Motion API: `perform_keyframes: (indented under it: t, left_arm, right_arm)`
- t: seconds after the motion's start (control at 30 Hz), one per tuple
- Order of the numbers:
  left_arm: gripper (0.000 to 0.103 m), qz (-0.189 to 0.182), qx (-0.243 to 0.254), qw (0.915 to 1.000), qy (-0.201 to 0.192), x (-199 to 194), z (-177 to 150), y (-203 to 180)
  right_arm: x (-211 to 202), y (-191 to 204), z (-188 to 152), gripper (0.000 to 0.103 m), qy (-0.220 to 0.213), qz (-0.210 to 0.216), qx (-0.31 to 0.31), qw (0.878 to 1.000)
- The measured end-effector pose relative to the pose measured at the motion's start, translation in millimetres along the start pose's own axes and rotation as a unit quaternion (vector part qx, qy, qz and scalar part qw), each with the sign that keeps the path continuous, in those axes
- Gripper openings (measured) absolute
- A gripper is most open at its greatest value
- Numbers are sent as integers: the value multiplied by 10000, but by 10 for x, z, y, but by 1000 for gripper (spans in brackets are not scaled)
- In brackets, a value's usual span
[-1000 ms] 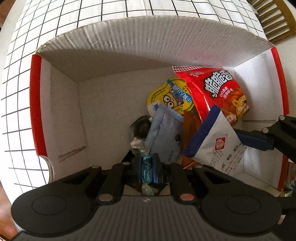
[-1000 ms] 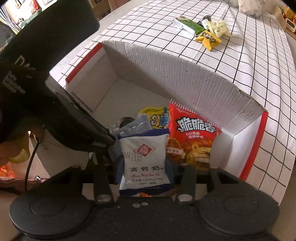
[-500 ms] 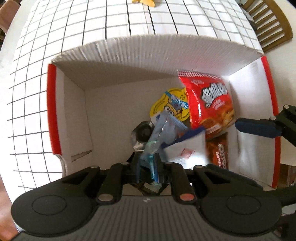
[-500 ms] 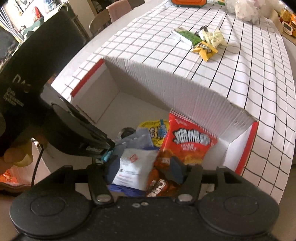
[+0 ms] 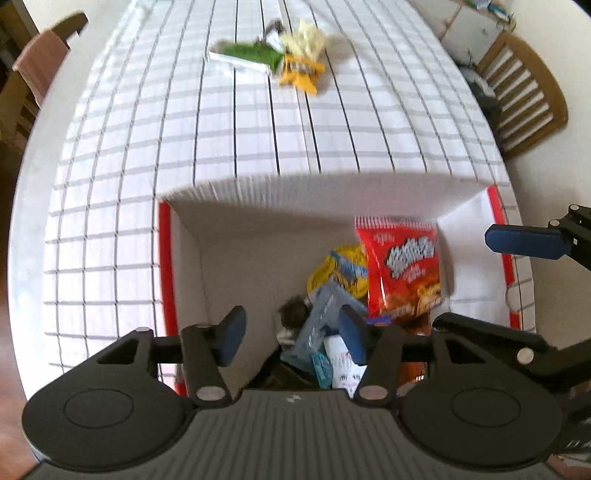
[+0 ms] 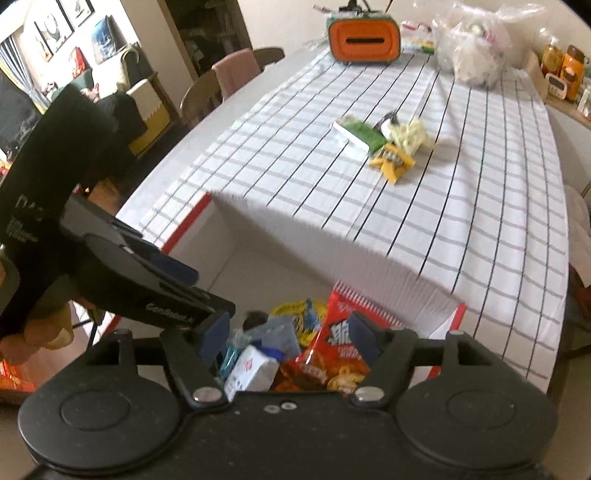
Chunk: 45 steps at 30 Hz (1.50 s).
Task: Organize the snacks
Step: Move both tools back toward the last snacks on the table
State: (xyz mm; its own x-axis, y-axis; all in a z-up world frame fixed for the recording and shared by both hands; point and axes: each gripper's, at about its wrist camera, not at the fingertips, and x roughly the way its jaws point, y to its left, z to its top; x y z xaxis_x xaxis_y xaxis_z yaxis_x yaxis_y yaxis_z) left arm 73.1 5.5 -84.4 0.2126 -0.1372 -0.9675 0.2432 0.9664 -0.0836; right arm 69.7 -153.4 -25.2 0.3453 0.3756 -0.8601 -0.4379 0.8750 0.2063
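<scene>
While their jaws are opening with nothing gripped, the left hand-held gripper (image 5: pixel 290 334) and right hand-held gripper (image 6: pixel 290 341) are held above the snack-filled box (image 5: pixel 317 192) on the tabletop (image 5: pixel 147 147).

A long tabletop (image 6: pixel 461 206) under a white cloth with a dark grid runs toward the far end of a daylit room. A slatted wooden chair (image 5: pixel 524 92) stands at its right side, and a chair draped in pink fabric (image 6: pixel 236 74) at its left. Framed pictures (image 6: pixel 55 29) hang on the far left wall.
</scene>
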Motion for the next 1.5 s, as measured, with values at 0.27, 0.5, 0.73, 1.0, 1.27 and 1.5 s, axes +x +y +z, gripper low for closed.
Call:
perform_keyframes:
  t: [0.27,0.5,0.73,1.0,1.27,1.5]
  left_arm:
    - [71,188,-56,9974,-699,-354,170,93]
    - [77,371,-82,9925,-1164,-510,372,106]
    - [78,589,-195,9846,-1633,-600,634,194]
    - [79,707,-366,9778,-1936,-563,1038,293]
    - [79,567,-623,9806,-1768,-313,1540,421]
    - [79,754,-820,9840,-1392,179,2020,591]
  right_arm:
    - [-147,-125,186,81,-391,-12,154,9991]
    - [-237,-273,402,88,-746,-139,386,9964]
    - [-288,-419,619,96,-1059,-277,551,9925]
    - [-121,-640,922,98,-1045,-438,758,9907]
    - [134,-972,1321,98,-1004,-718,1150,9857]
    - [481,-1331,1630,97,-874,-891,1695,9776]
